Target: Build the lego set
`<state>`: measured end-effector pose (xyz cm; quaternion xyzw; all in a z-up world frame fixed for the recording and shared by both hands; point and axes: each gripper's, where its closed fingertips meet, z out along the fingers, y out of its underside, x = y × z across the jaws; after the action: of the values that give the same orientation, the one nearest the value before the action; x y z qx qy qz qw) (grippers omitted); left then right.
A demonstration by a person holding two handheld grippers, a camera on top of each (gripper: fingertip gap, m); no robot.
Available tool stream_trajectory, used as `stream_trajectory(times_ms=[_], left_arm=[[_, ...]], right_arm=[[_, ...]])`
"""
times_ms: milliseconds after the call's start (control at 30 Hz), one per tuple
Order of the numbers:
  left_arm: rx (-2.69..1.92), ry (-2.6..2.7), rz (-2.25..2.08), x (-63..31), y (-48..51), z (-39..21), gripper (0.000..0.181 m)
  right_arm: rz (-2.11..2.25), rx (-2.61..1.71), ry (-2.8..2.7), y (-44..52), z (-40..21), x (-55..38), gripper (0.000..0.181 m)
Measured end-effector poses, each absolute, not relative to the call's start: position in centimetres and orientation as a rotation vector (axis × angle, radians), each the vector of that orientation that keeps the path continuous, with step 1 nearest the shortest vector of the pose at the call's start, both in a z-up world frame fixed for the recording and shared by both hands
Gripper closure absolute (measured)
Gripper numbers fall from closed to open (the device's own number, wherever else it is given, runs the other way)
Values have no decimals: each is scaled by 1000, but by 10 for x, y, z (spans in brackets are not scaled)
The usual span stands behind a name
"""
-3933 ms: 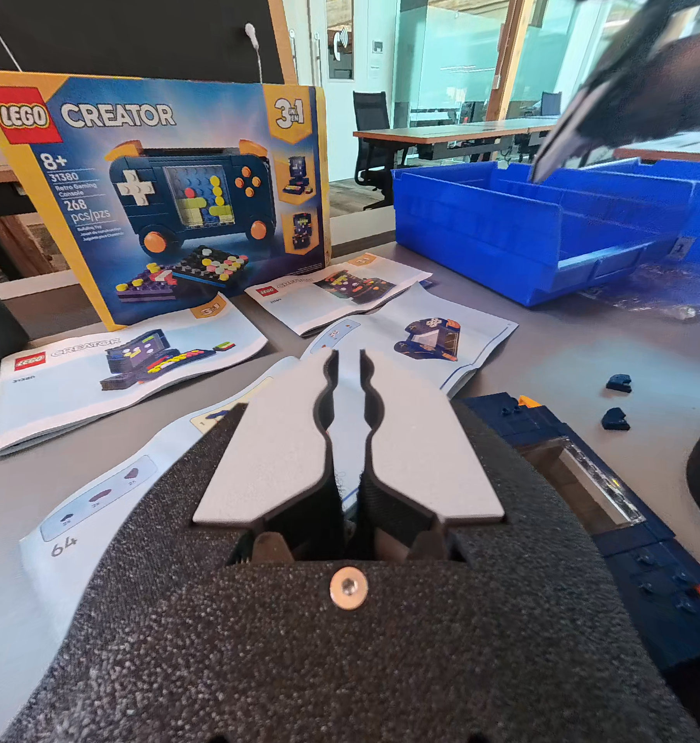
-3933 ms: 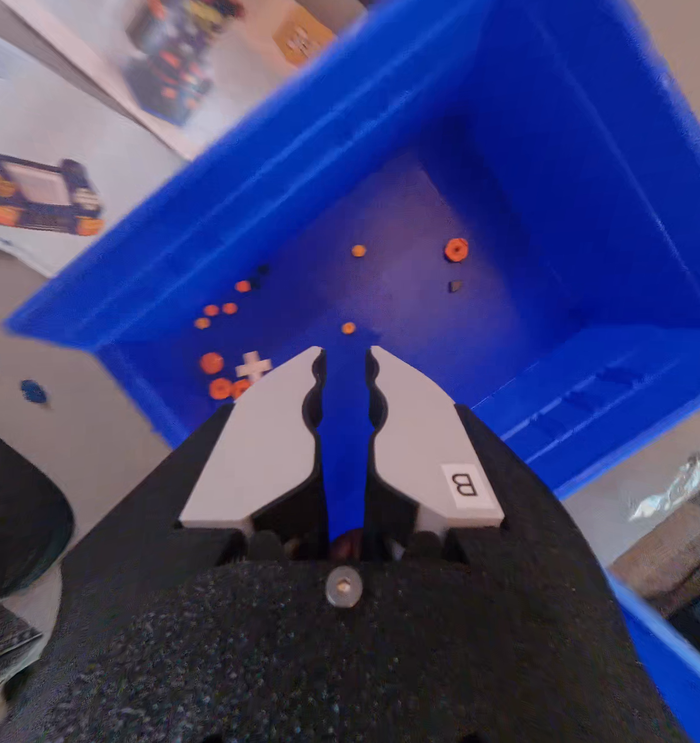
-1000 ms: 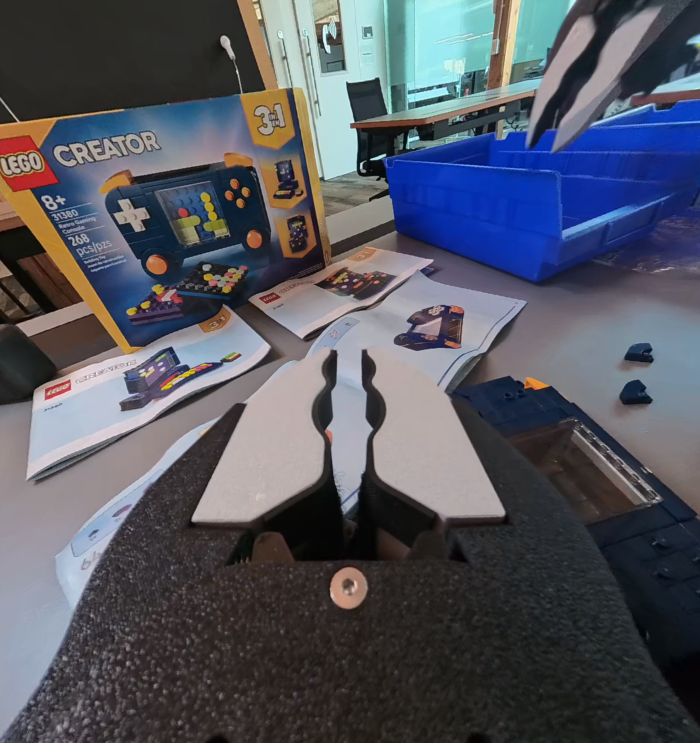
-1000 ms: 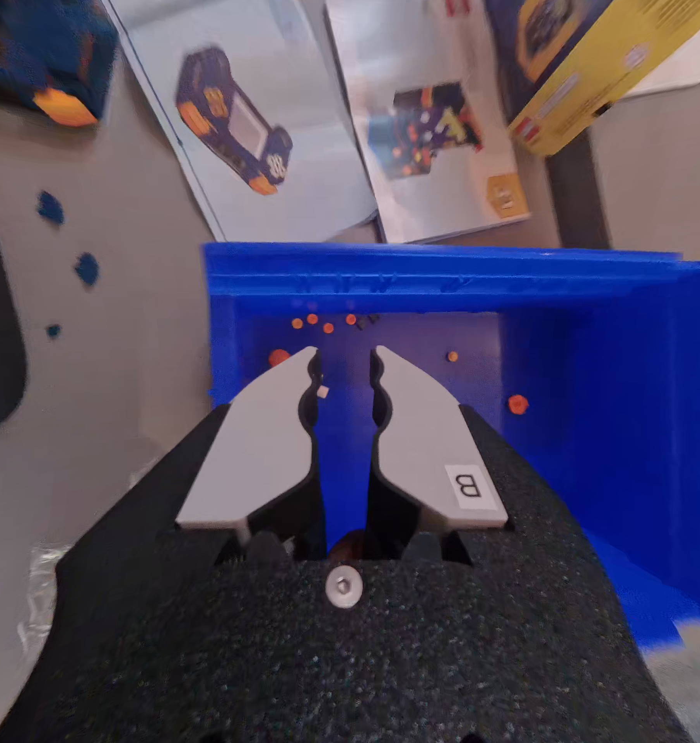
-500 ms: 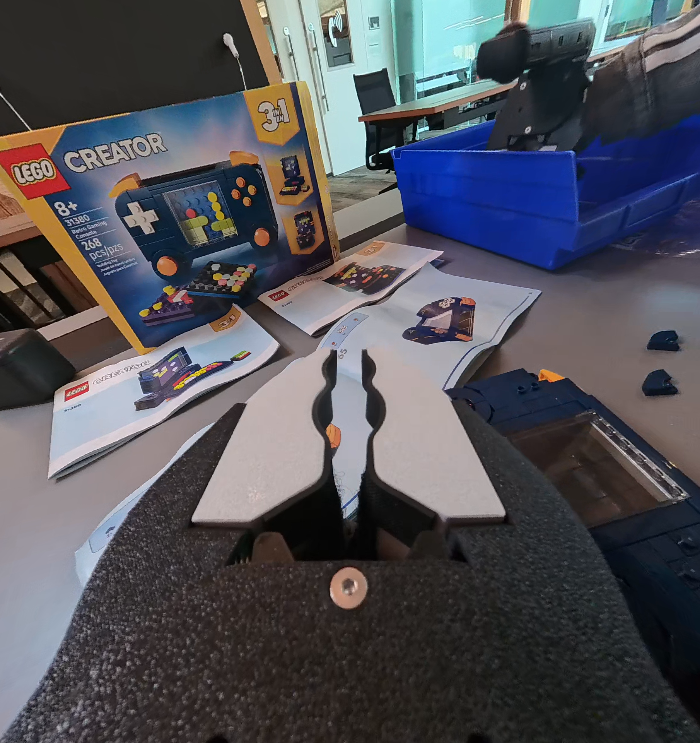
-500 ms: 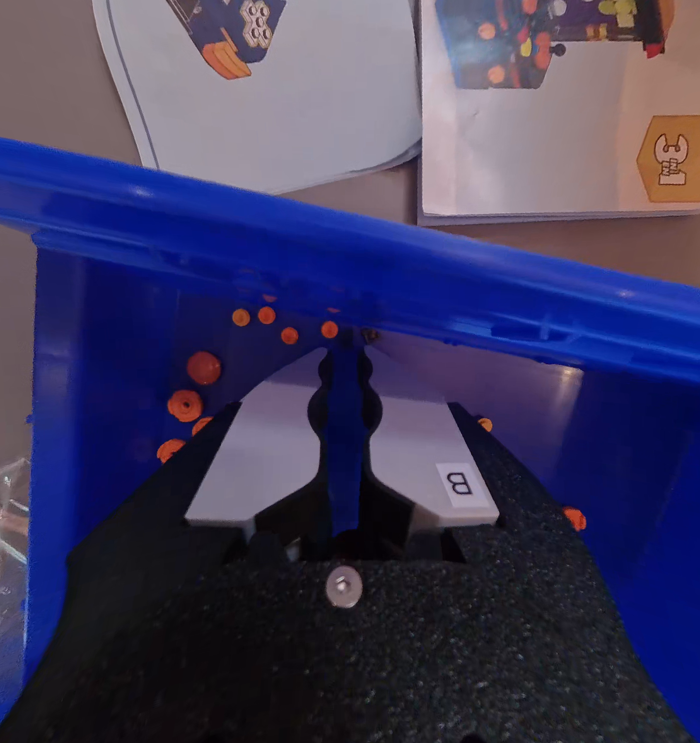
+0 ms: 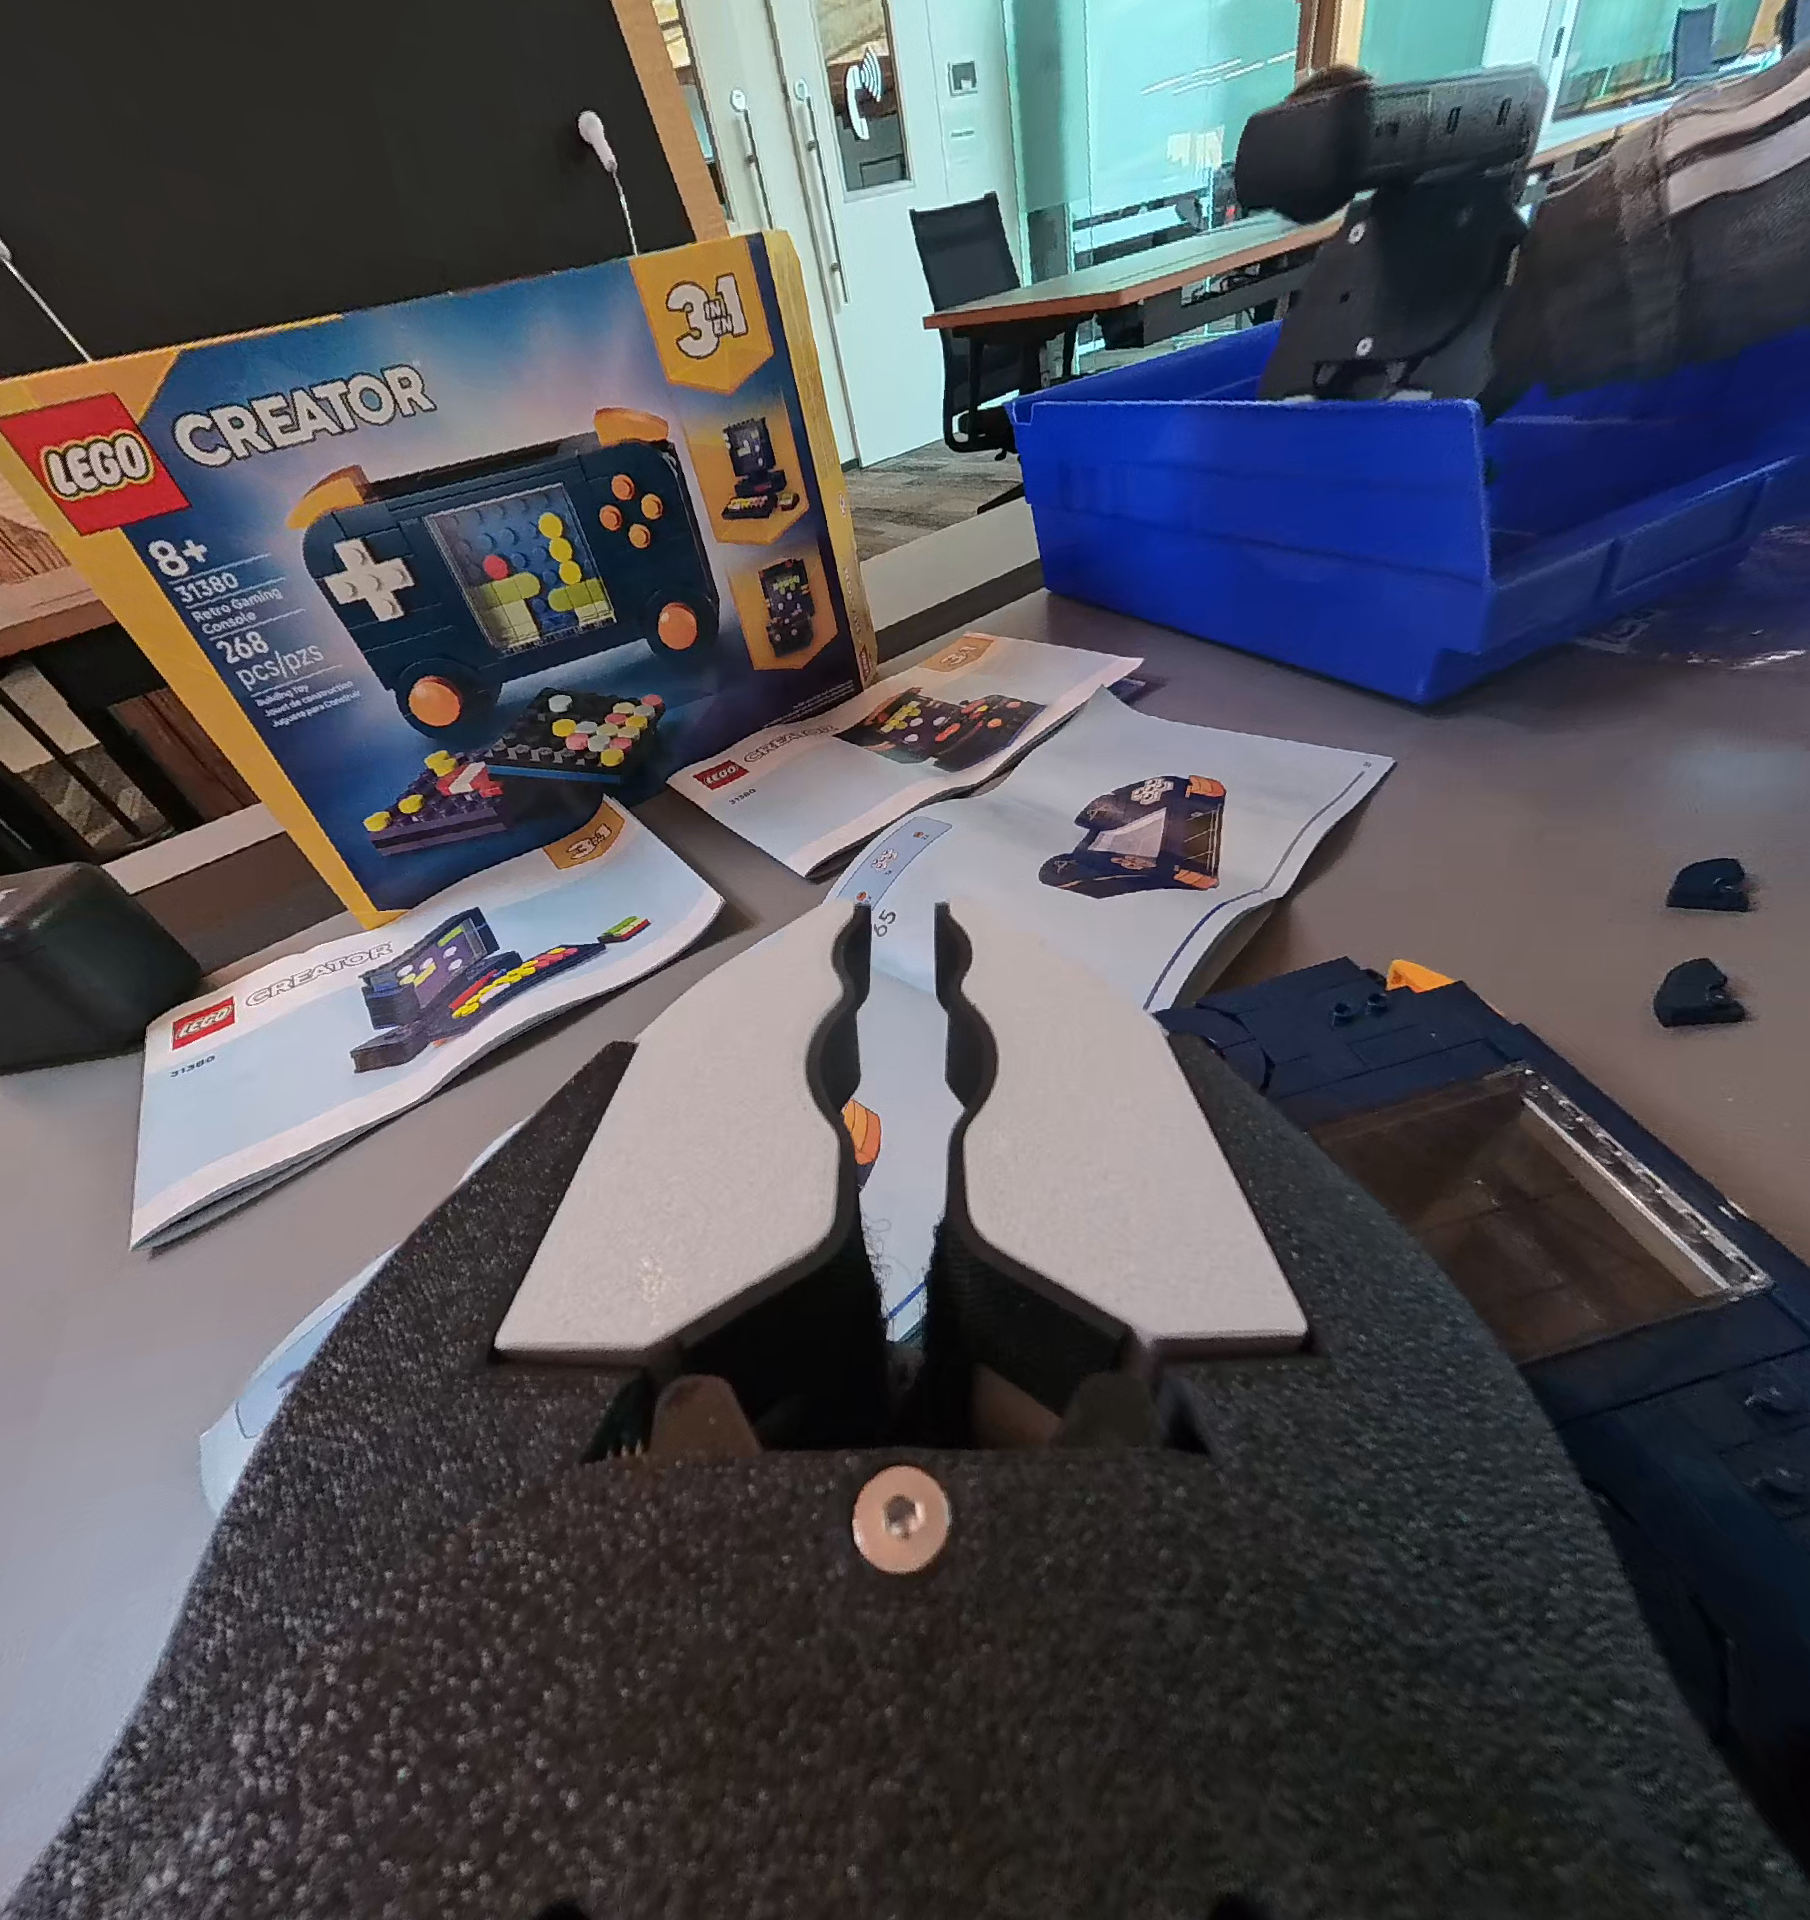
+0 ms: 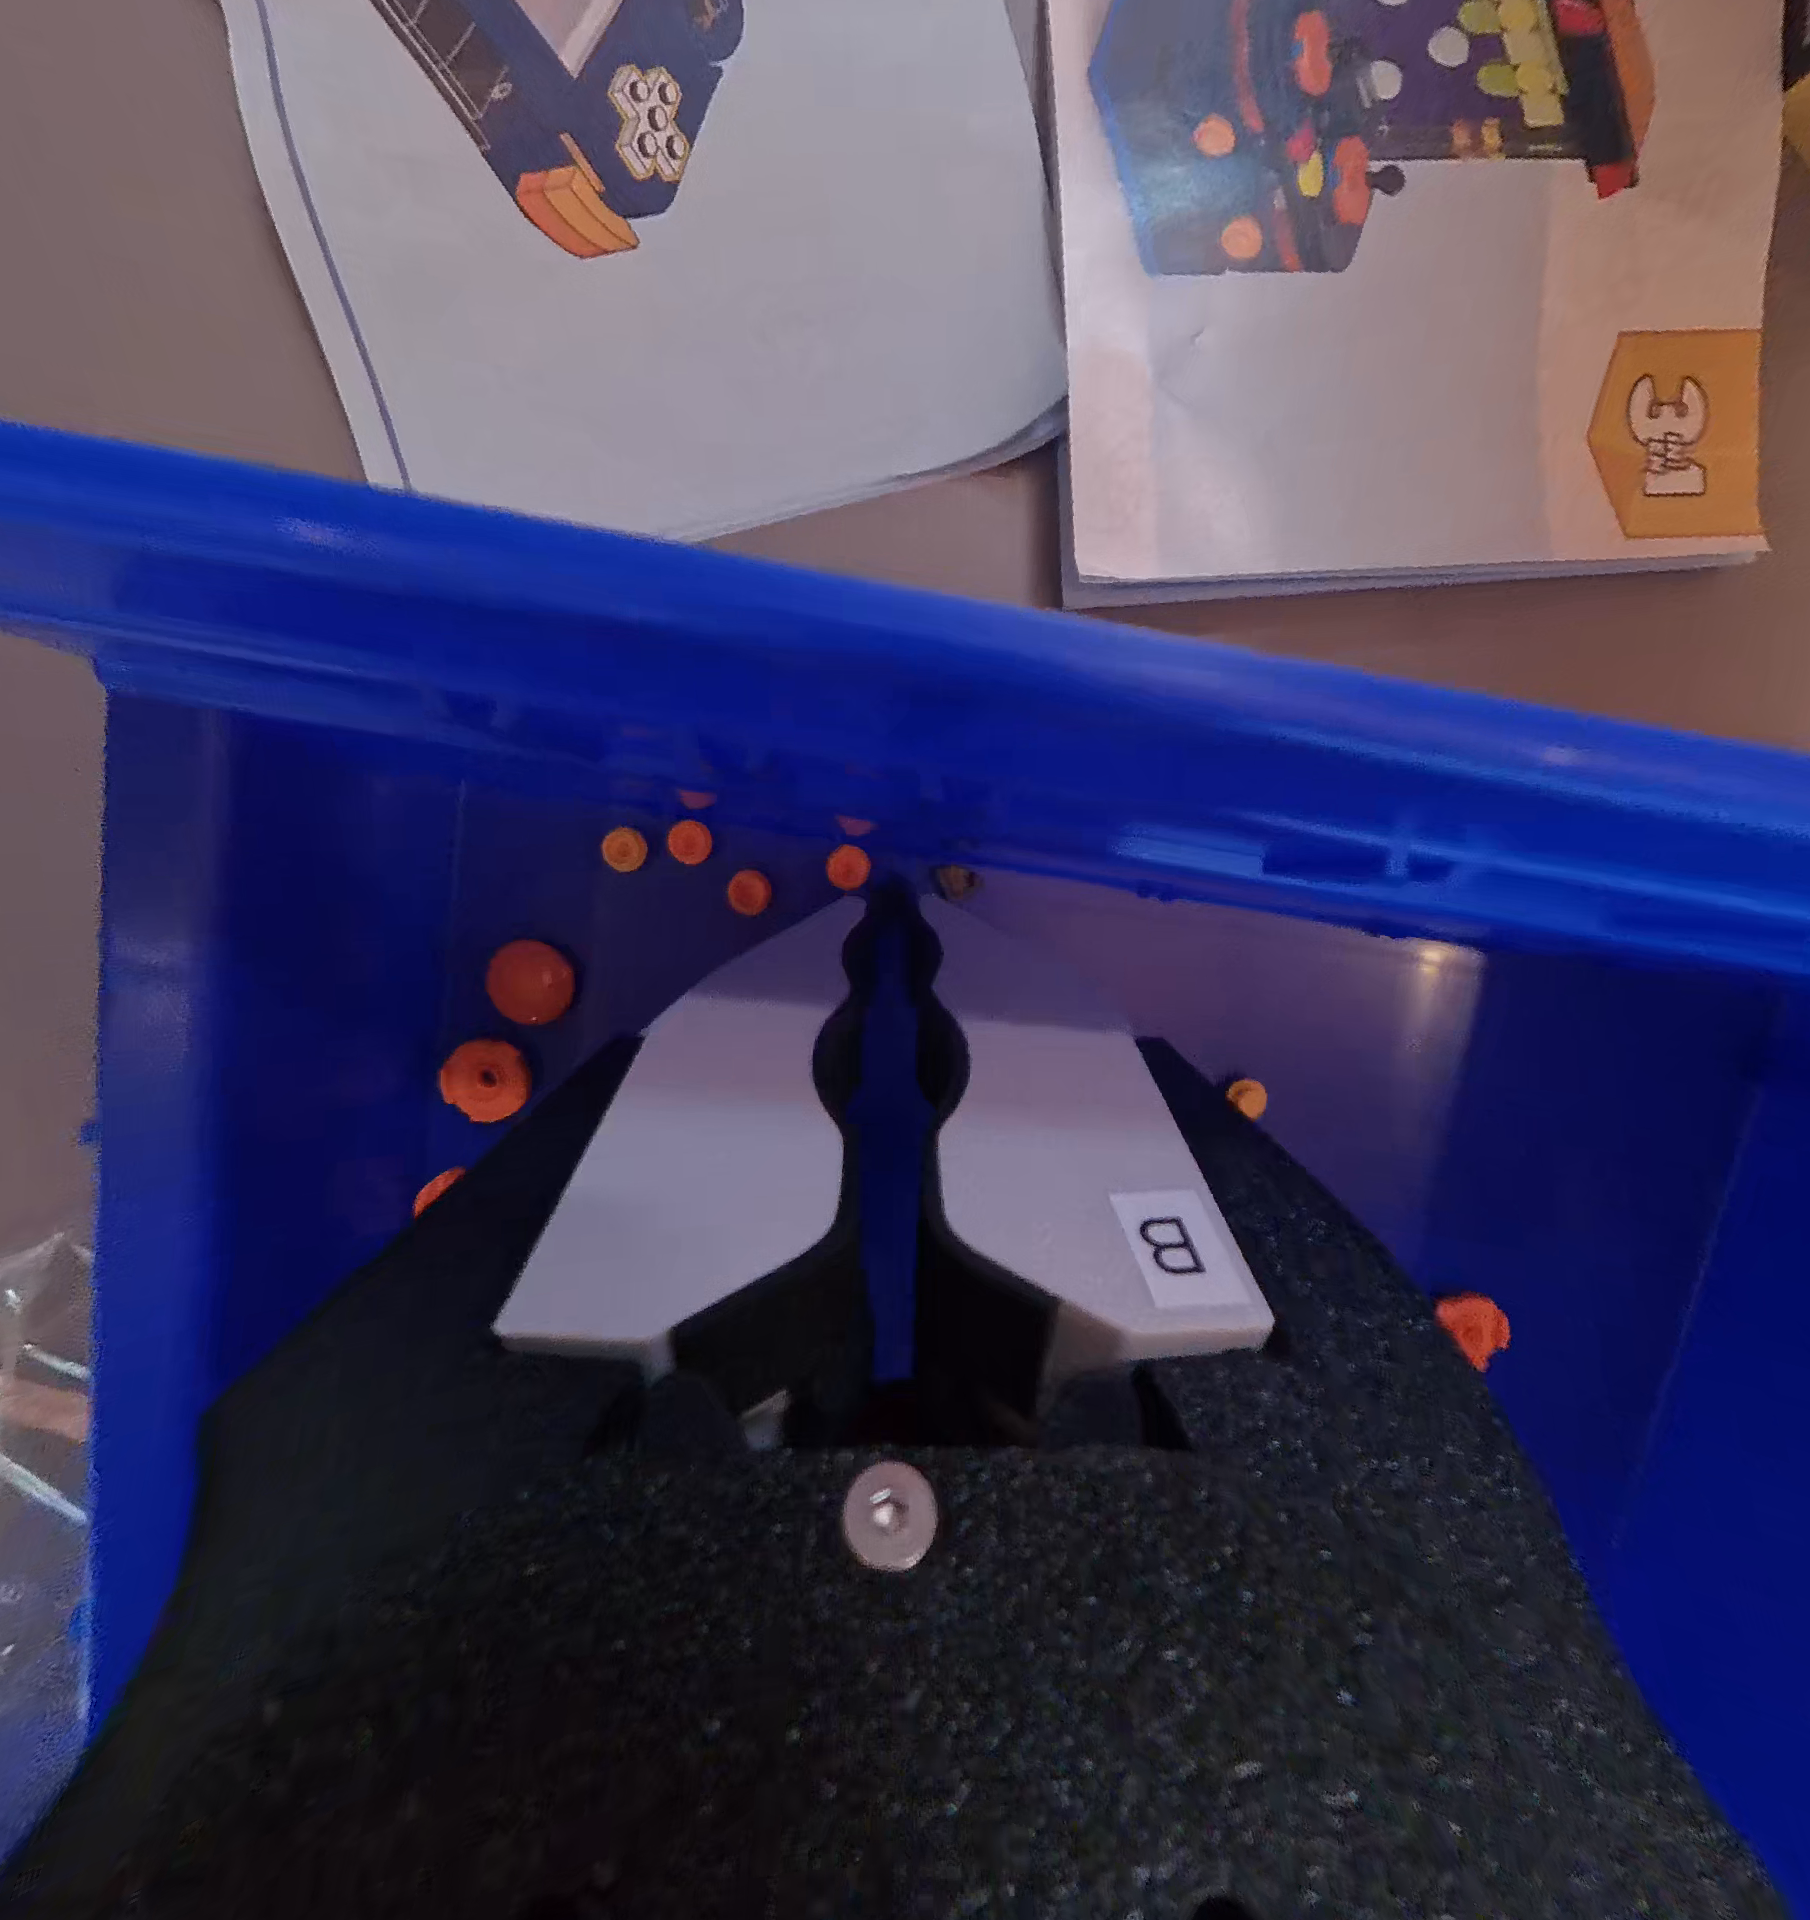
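My right gripper [image 8: 890, 902] reaches down into the blue bin [image 8: 984, 707], its jaws closed to a thin slit with the tips at the bin floor by the wall. I cannot see a piece between them. Several small orange round pieces [image 8: 530, 982] lie around it, and a tiny dark piece [image 8: 958, 881] sits just right of the tips. My left gripper [image 7: 901, 914] hovers over the open instruction booklet [image 7: 1140, 862], jaws a narrow gap apart and empty. The dark blue console build [image 7: 1503, 1195] with a clear screen lies to its right. The right gripper also shows in the bin [image 7: 1400, 260].
The set's box [image 7: 413, 571] stands at the back left with two closed booklets [image 7: 413, 997] in front. Two small dark blue pieces [image 7: 1701, 935] lie on the grey table. A black case [image 7: 39, 966] sits at the left. A clear plastic bag [image 8: 7, 1403] lies beside the bin. About 30 centimeters separates my left fingertips from my right.
My right gripper dropped from above the bin down to its floor near the wall, and its jaws narrowed from open to almost touching. My left gripper stayed nearly still.
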<state>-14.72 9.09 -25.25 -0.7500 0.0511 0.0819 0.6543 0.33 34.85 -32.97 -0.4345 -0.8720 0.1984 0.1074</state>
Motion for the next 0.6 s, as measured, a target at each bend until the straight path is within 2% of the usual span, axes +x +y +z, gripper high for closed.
stream_trajectory(times_ms=[33, 200, 367, 533, 600], left_arm=[[-1697, 120, 188, -147, 91, -252, 170], [-1691, 237, 118, -129, 94, -249, 169], [-1701, 767, 10, -76, 97, -236, 163], [-1775, 1343, -281, -12, 96, -247, 152], [-1785, 1572, -236, 1, 105, -268, 150]], right_arm=[[567, -1288, -2549, 350, -326, 5, 178], [489, -1427, -2340, 347, -282, 24, 178], [702, -1515, -2100, 273, -236, 54, 179], [1036, -1594, -1891, 183, -243, 64, 179], [1131, -1637, -1831, 155, -258, 63, 179]])
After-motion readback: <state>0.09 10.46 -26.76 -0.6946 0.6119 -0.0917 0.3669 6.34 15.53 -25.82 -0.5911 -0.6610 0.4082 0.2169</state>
